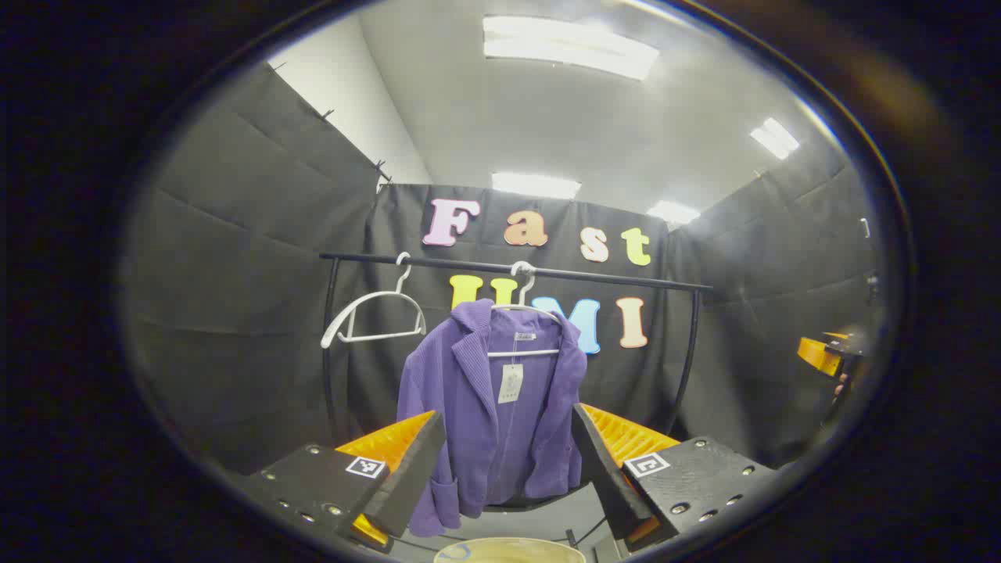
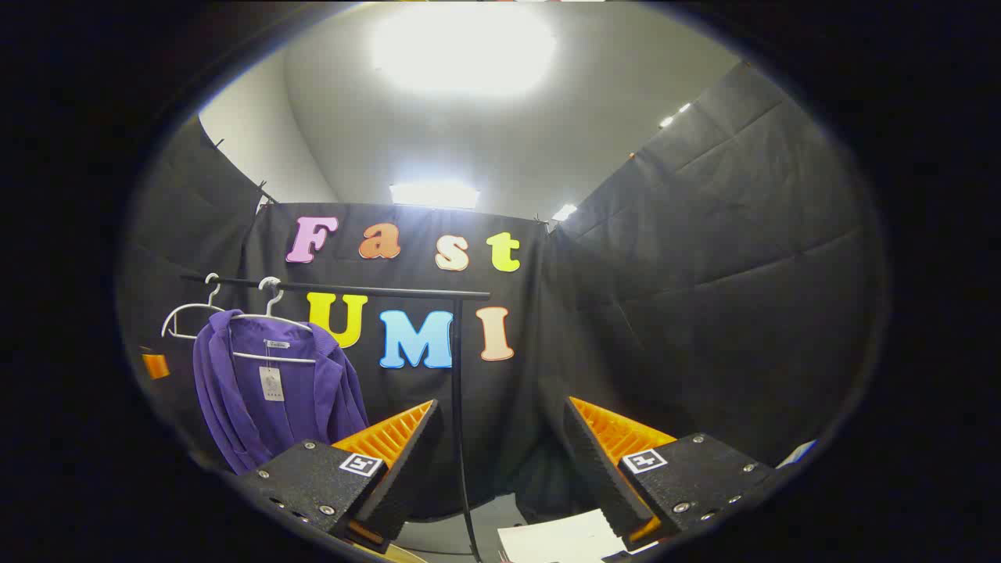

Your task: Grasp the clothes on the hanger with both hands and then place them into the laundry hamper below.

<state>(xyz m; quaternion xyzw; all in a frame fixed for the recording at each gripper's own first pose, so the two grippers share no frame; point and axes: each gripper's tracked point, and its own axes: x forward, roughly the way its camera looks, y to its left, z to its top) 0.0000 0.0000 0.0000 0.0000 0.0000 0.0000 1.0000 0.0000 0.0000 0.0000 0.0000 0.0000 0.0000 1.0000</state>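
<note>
Left gripper view is showing the rack (image 1: pixel 516 270), the purple jacket (image 1: pixel 489 407) hanging on its hanger (image 1: pixel 524 313), possibly the hamper rim (image 1: pixel 508 550) below. Both tools, left (image 1: pixel 508 461) and right (image 2: pixel 500 457), are gaping wide, approaching; next, closing on fabric.

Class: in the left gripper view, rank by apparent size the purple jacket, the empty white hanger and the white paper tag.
1. Purple ribbed jacket, by far the largest.
2. Empty white plastic hanger.
3. White paper tag, smallest.

Open air before the jacket (image 1: pixel 493 407) (rail (image 1: pixel 516 270) overhead).
</note>
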